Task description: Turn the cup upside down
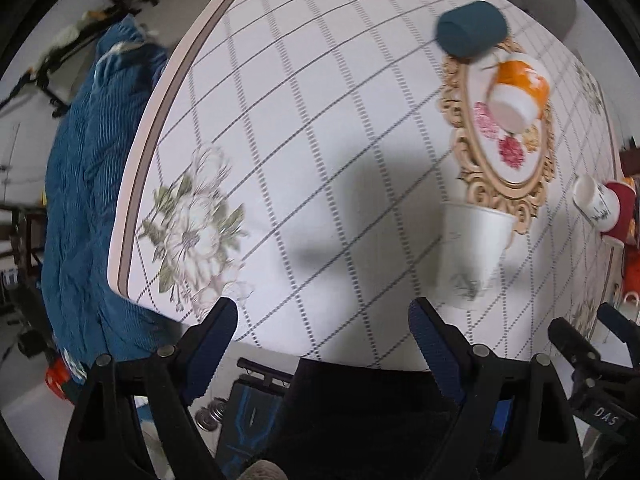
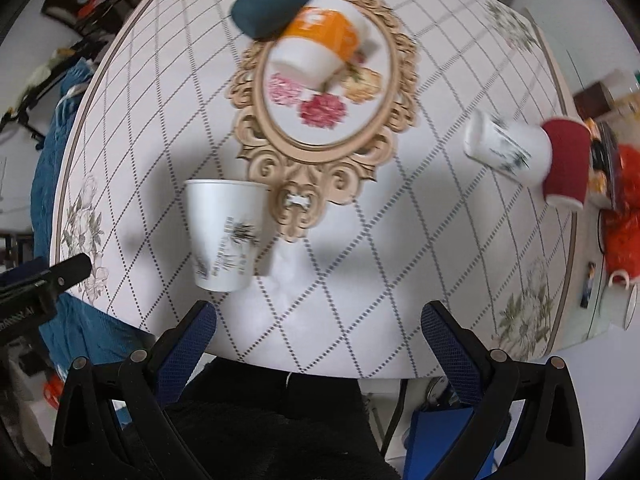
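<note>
Legible text: one marking only.
"DAS" in white on black right gripper (image 1: 596, 364) body; cup (image 2: 224, 236) print blurred, perhaps lettering.

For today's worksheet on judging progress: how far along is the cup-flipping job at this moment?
Done: nothing visible; the white paper cup stands mouth-up near the table edge. In hand: nothing; the left gripper and right gripper are both open and short of it. Left: grasping, inverting and setting it down.

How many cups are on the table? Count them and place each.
4: white paper cup upright near the front edge; orange-and-white cup on the ornate placemat; white printed cup and red cup at right.
</note>
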